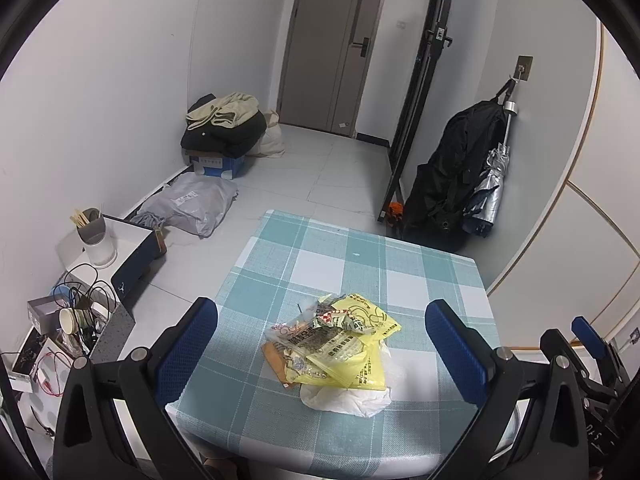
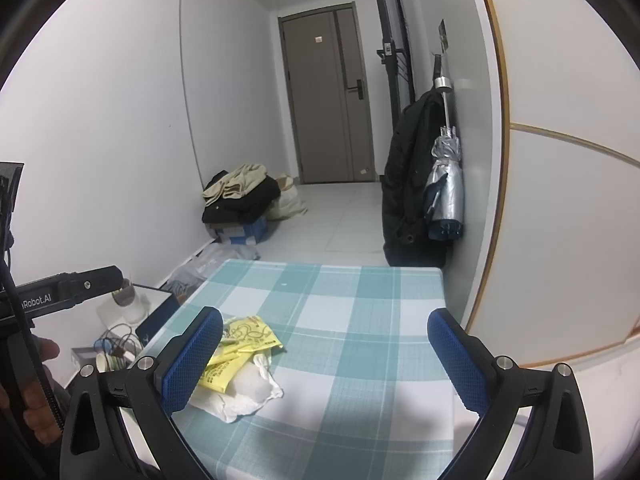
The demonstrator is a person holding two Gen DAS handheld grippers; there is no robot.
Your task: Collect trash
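Observation:
A heap of trash lies on the teal checked table: yellow wrappers, a clear printed packet, a brown piece and a crumpled white bag under them. My left gripper hovers over the near table edge, open, the heap lying between its blue pads with nothing held. In the right wrist view the same heap sits at the left, partly hidden behind the left pad. My right gripper is open above bare tablecloth, to the right of the heap.
Left of the table stands a low white box with a cup of chopsticks, and a clutter of cables and cups. Bags and clothes lie on the floor by the wall. A black coat and umbrella hang right.

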